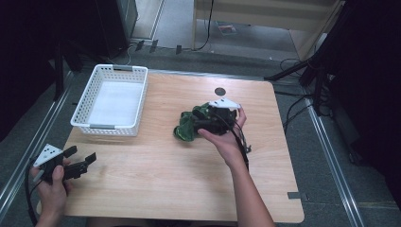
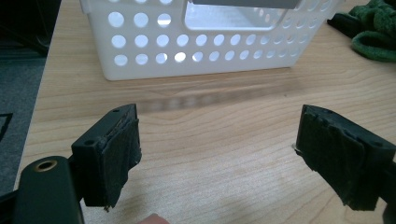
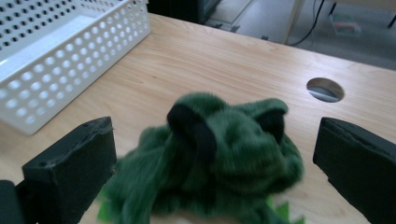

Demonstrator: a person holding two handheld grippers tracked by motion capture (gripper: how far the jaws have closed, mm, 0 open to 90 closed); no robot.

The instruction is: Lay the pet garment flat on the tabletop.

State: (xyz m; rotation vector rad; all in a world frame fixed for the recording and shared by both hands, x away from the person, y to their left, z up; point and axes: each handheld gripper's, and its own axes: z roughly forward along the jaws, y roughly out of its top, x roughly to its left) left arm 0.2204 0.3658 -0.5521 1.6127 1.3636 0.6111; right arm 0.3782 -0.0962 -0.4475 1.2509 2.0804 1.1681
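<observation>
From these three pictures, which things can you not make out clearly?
- High view: the right gripper and the hand cover part of the green plush thing, so its shape stays unclear.
- Right gripper view: the plush is blurred and cut off by the bottom edge; whether it is a toy or cloth, I cannot tell.
- Left gripper view: the white basket is cut off by the top edge, so its inside is hidden.

No text, label, brand, number or sign can be read in any of the views. The white perforated basket [image 1: 109,100], the green plush toy [image 3: 219,154] and the wooden table [image 1: 165,179] are seen to carry no legible marking. The small item on the floor beyond the table [image 1: 226,28] is too blurred for anything on it to be made out.
</observation>
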